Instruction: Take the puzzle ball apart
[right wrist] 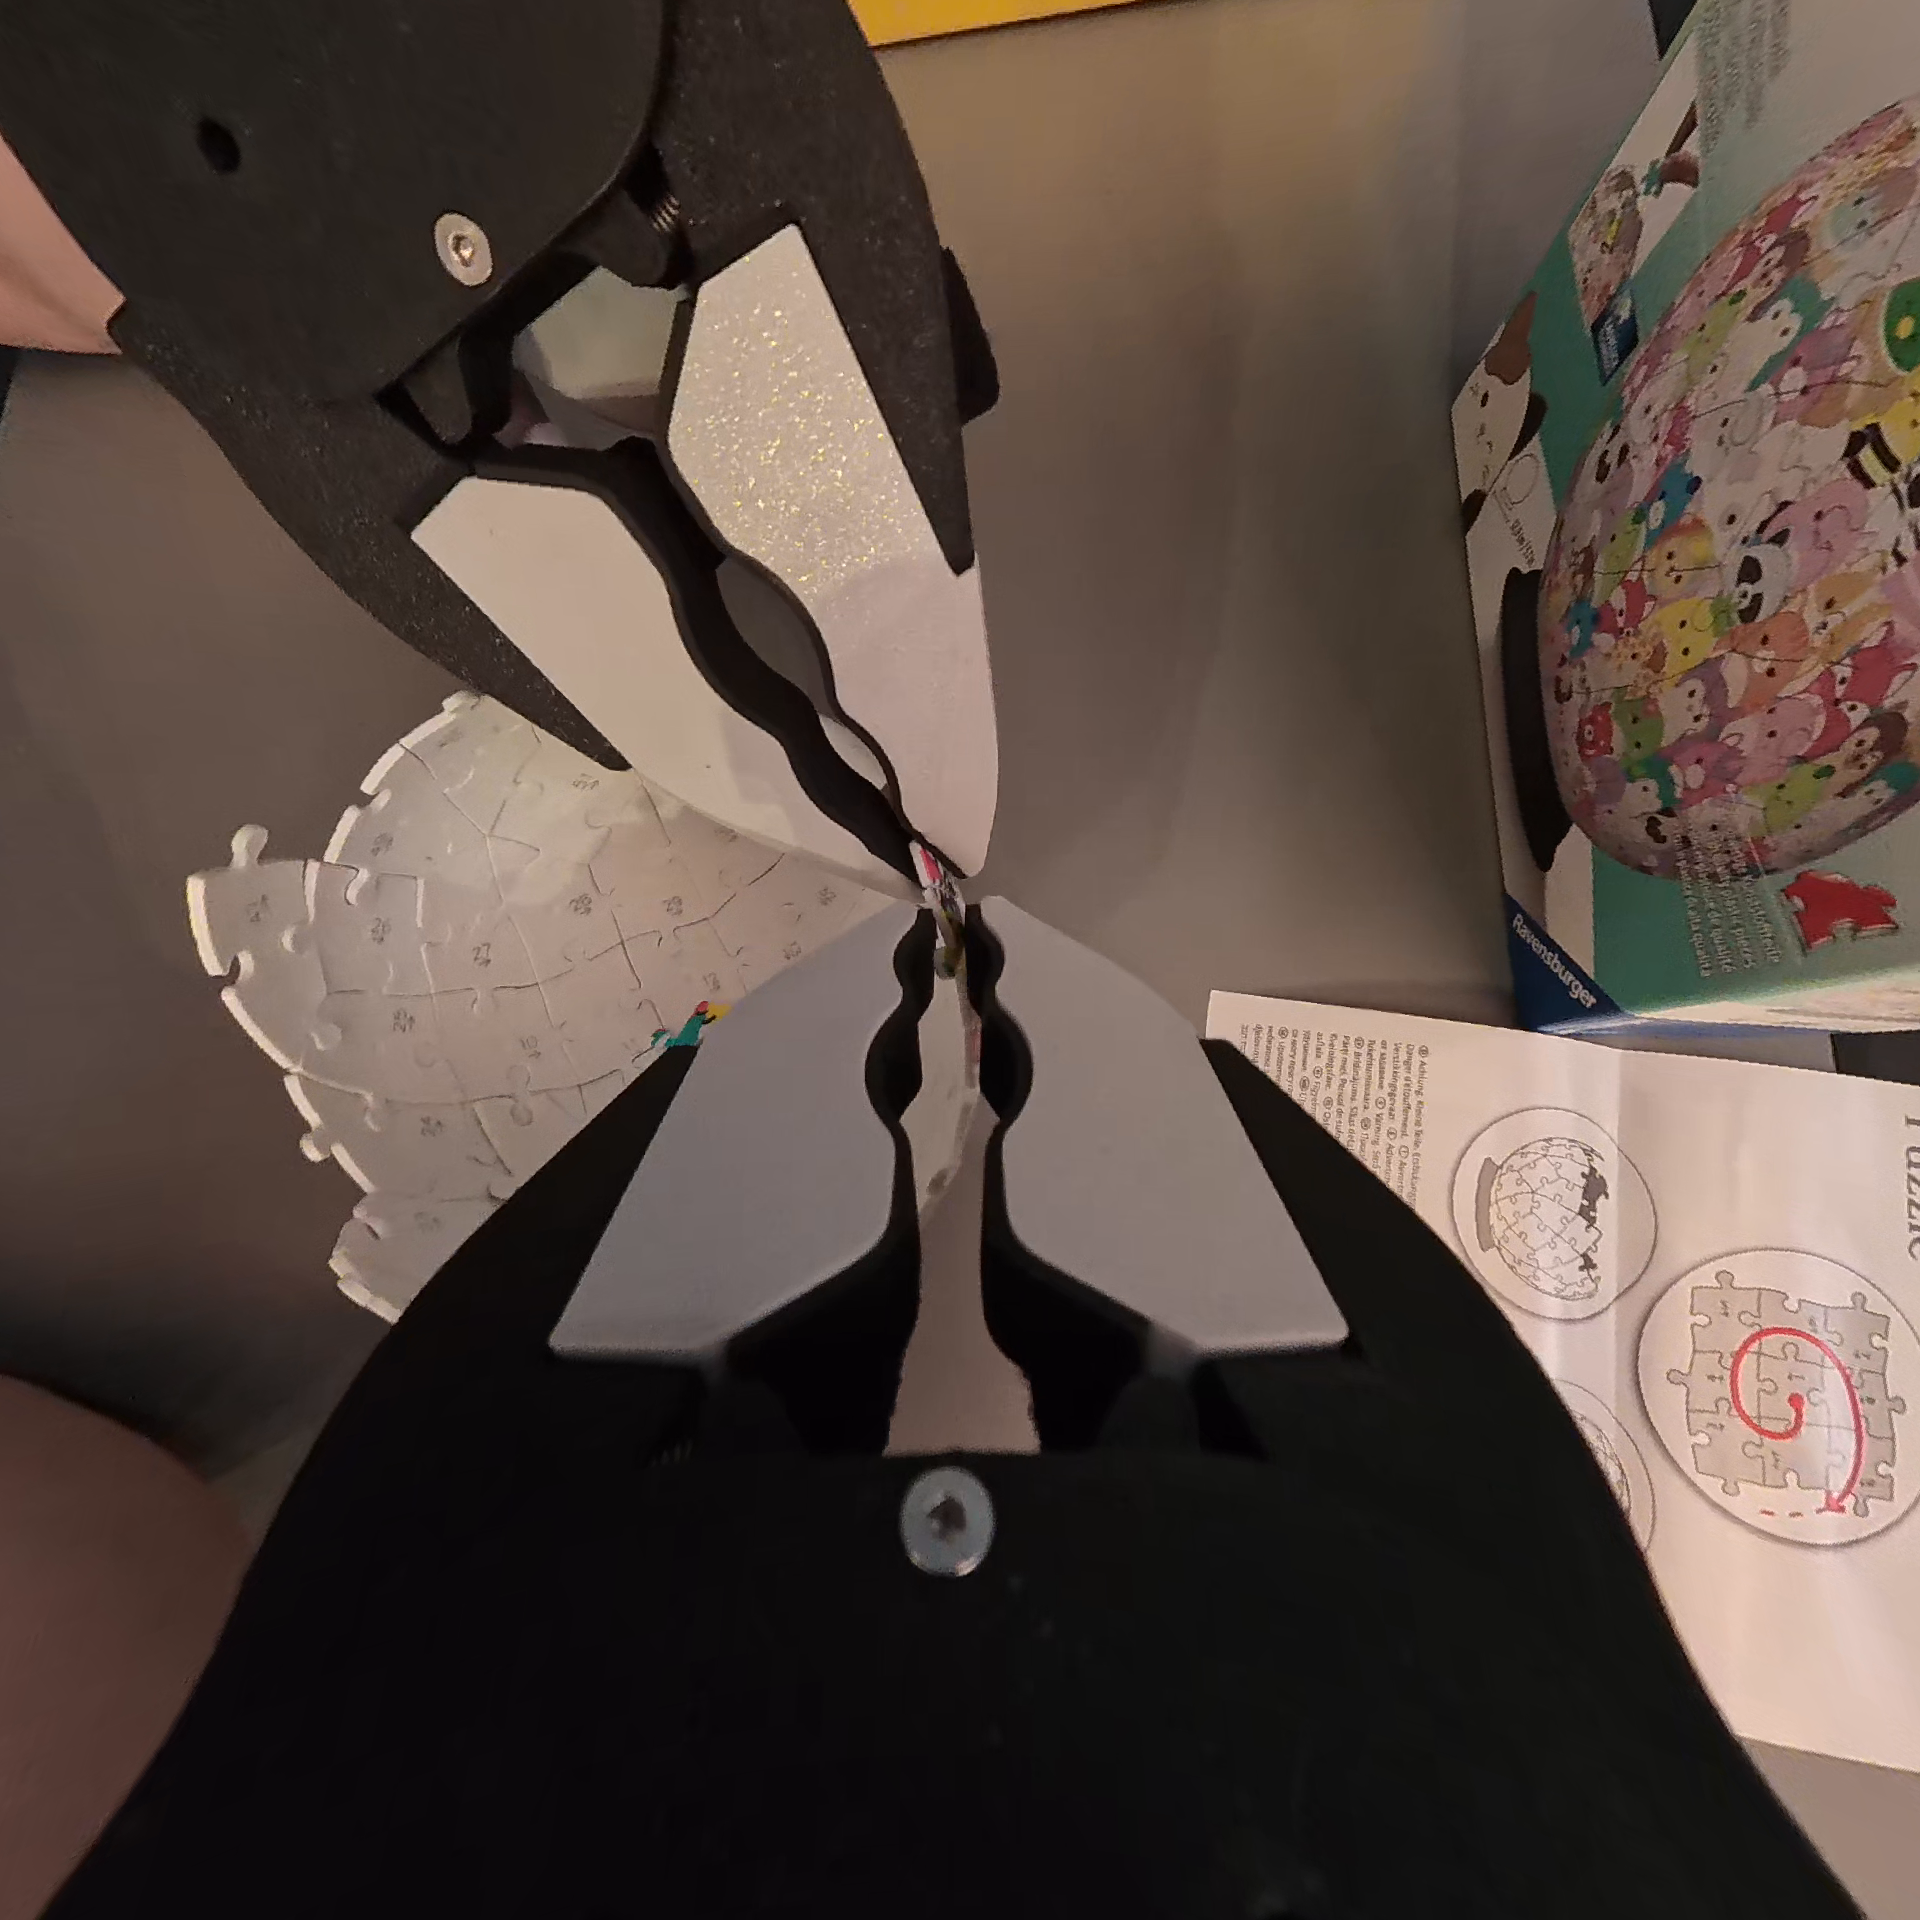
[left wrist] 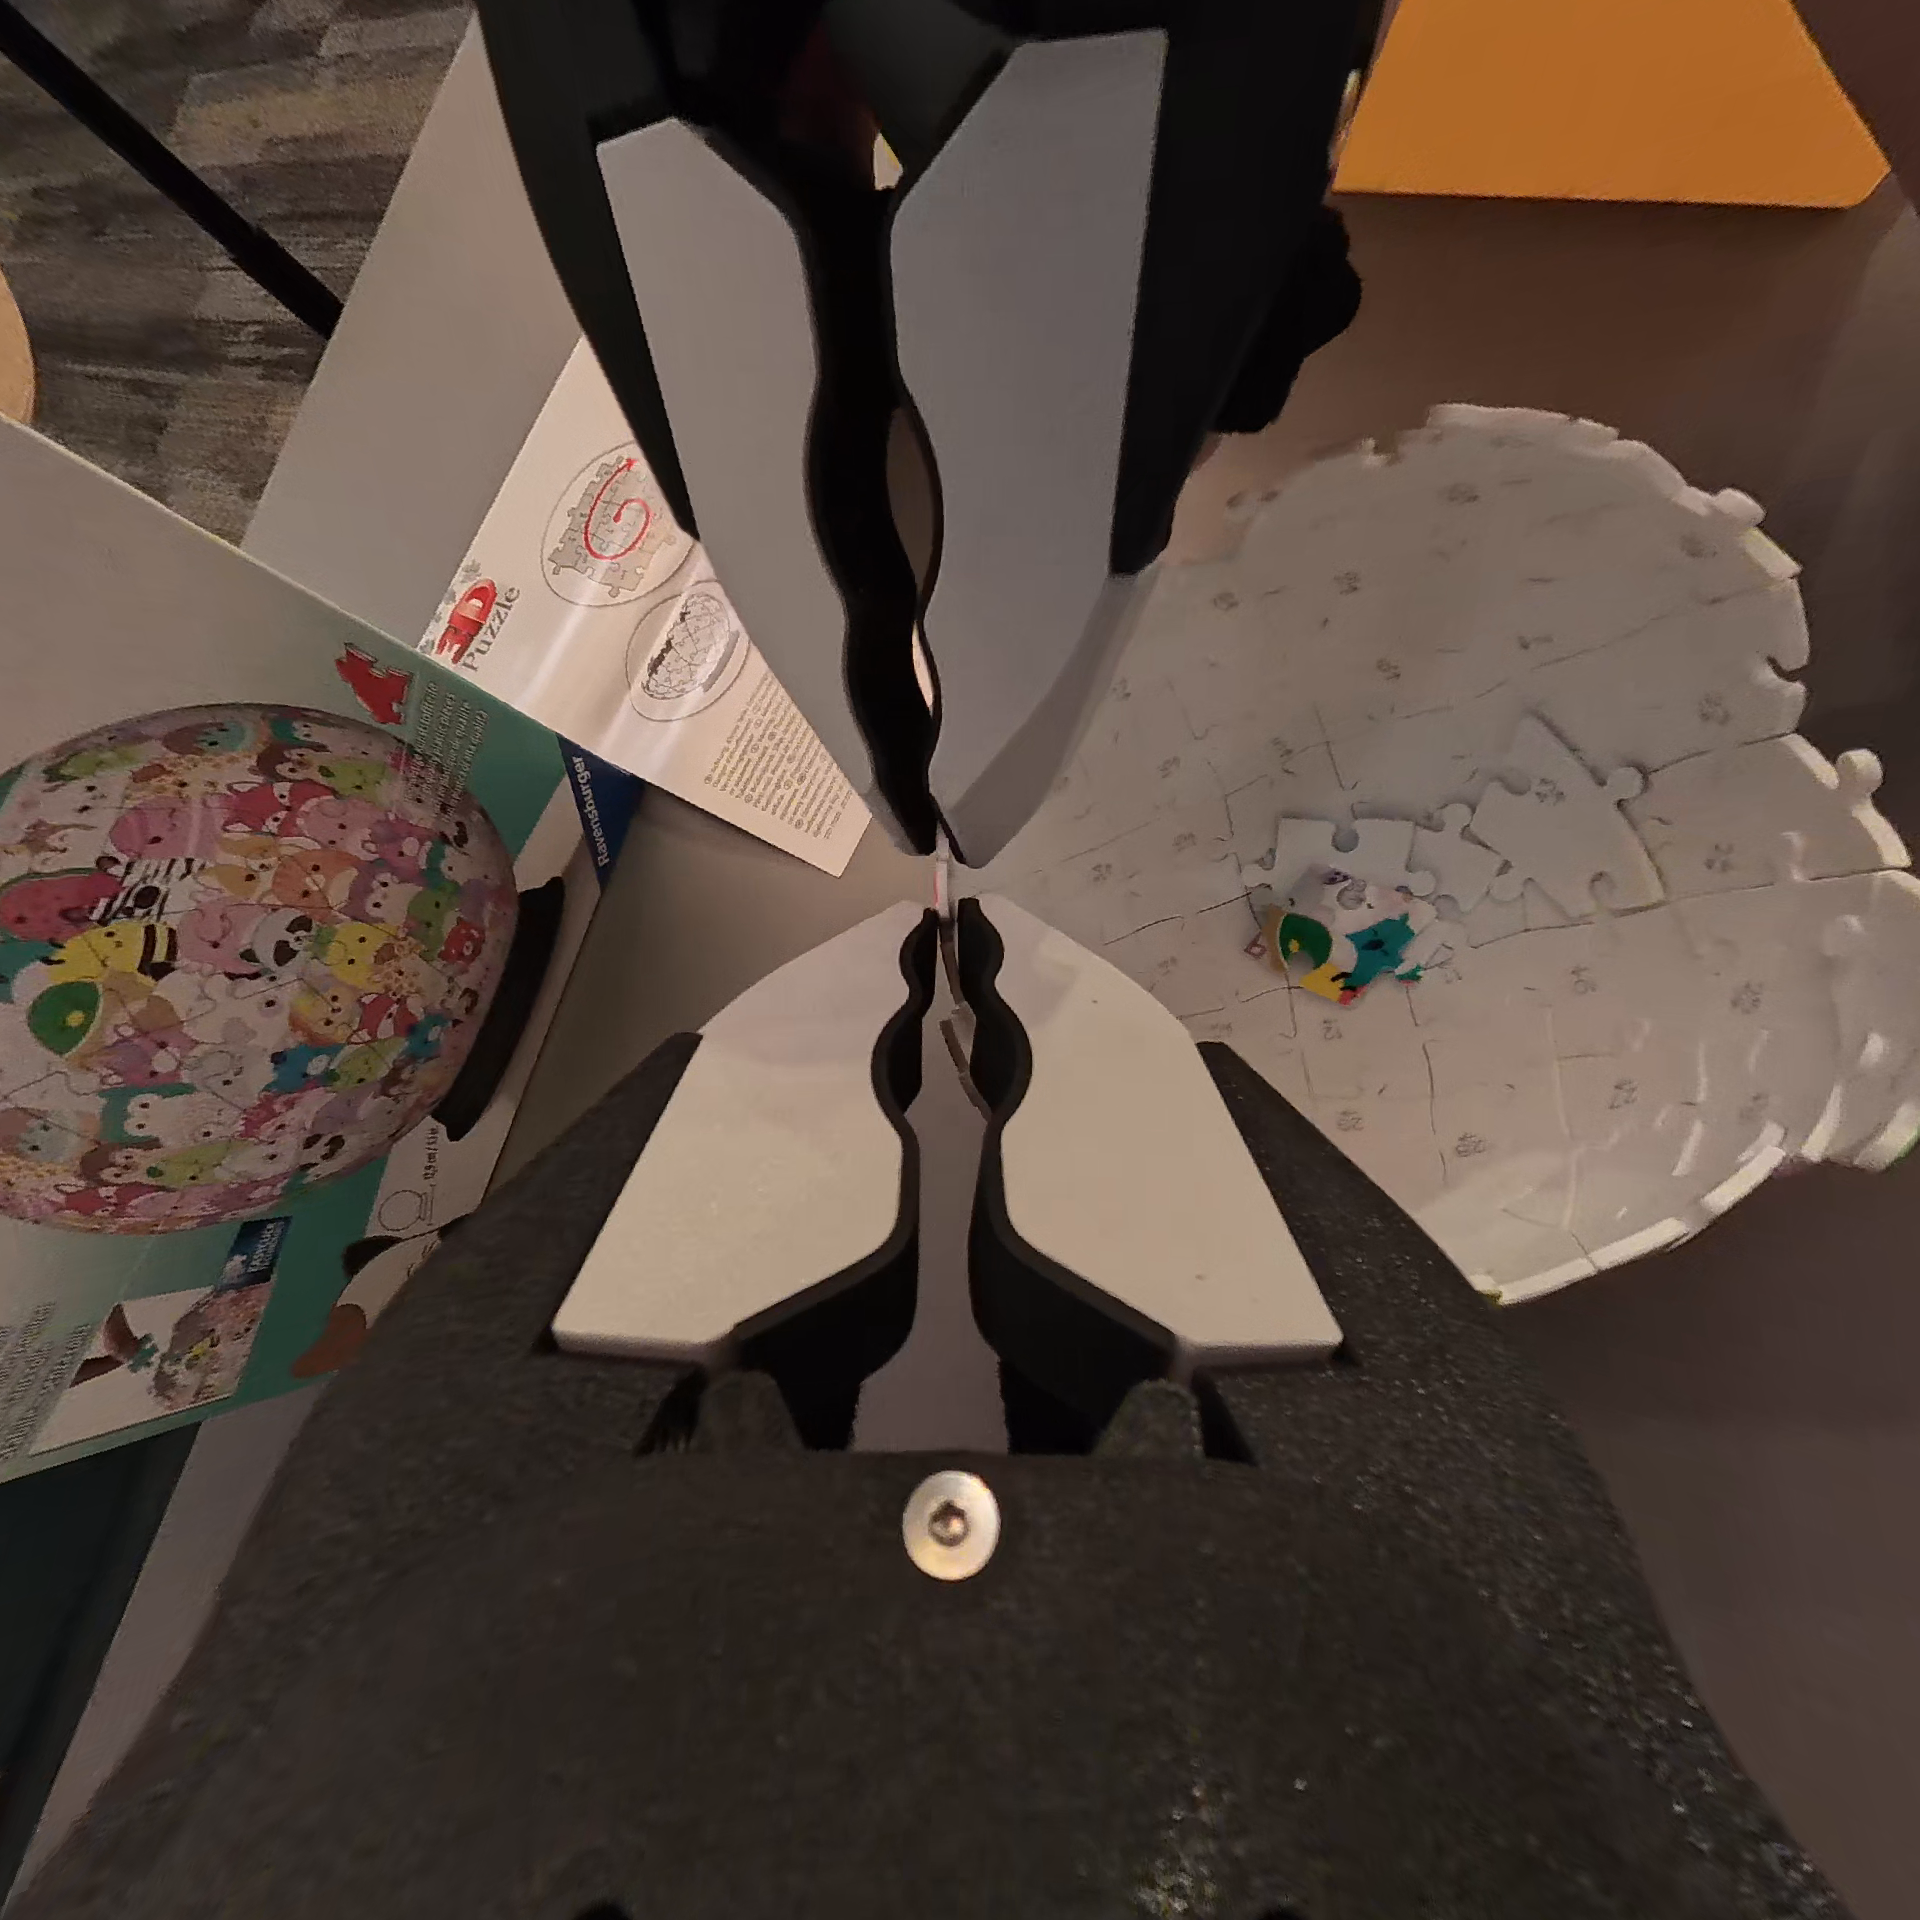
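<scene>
**Left wrist view and right wrist view: two grippers meeting tip to tip over a small puzzle fragment**

Between the tips, a small coloured puzzle fragment (right wrist: 943, 914) shows only as a thin edge; its picture and its piece count cannot be made out. The left gripper (left wrist: 943, 920), black with white finger plates, has its jaws pressed together on one end of the fragment. The right gripper (right wrist: 948, 940), of the same build, pinches the other end. The grippers' bodies fill the lower half of each view and hide the grey tabletop (right wrist: 1195, 520) below.

Beside the grippers lies the opened white bowl-shaped shell of the puzzle ball (left wrist: 1558, 831), its numbered inner faces upward and its rim jagged with tabs. Loose pieces, some colour side up (left wrist: 1340, 940), rest at its bottom. A teal cardboard puzzle box with a colourful printed ball (left wrist: 239, 987) stands at the opposite side. A white folded instruction leaflet (right wrist: 1662, 1351) lies flat next to it. A yellow sheet (left wrist: 1600, 104) is cut off by the frame edge.
</scene>
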The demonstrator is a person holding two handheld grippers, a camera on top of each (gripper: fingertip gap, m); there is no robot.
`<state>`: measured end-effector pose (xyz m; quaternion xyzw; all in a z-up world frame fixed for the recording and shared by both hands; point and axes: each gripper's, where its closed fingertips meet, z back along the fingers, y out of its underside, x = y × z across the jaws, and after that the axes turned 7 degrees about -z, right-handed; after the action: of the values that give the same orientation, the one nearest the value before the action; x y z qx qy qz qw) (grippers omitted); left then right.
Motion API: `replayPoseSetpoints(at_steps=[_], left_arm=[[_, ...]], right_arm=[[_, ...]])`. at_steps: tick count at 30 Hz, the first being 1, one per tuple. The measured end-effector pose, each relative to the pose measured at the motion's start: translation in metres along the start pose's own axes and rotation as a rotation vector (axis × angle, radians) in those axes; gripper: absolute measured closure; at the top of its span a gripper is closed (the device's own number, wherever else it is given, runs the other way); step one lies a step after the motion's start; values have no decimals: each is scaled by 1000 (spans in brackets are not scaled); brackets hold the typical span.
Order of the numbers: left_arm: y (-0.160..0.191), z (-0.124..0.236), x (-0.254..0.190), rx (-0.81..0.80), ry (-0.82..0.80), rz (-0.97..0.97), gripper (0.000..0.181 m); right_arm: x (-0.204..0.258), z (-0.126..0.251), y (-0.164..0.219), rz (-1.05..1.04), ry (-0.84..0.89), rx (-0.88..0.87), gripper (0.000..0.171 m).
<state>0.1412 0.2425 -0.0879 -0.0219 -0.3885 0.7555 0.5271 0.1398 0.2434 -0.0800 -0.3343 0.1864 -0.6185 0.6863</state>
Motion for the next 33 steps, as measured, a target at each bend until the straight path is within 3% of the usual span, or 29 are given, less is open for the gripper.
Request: replayPoseSetpoints(at_steps=[9, 17, 19, 22, 33], left_arm=[[0, 1, -1, 26, -47, -93, 176], [1, 3, -1, 14, -10, -38, 175], [2, 4, 4, 21, -24, -24, 163], [3, 4, 6, 29, -29, -34, 160], [6, -10, 3, 106, 29, -88, 173]], right_arm=[[0, 0, -1, -44, -31, -16, 165], [0, -1, -2, -10, 1, -5, 165], [-3, 0, 4, -15, 31, 32, 162], [-6, 0, 9, -27, 45, 55, 161], [-10, 0, 11, -74, 43, 67, 165]])
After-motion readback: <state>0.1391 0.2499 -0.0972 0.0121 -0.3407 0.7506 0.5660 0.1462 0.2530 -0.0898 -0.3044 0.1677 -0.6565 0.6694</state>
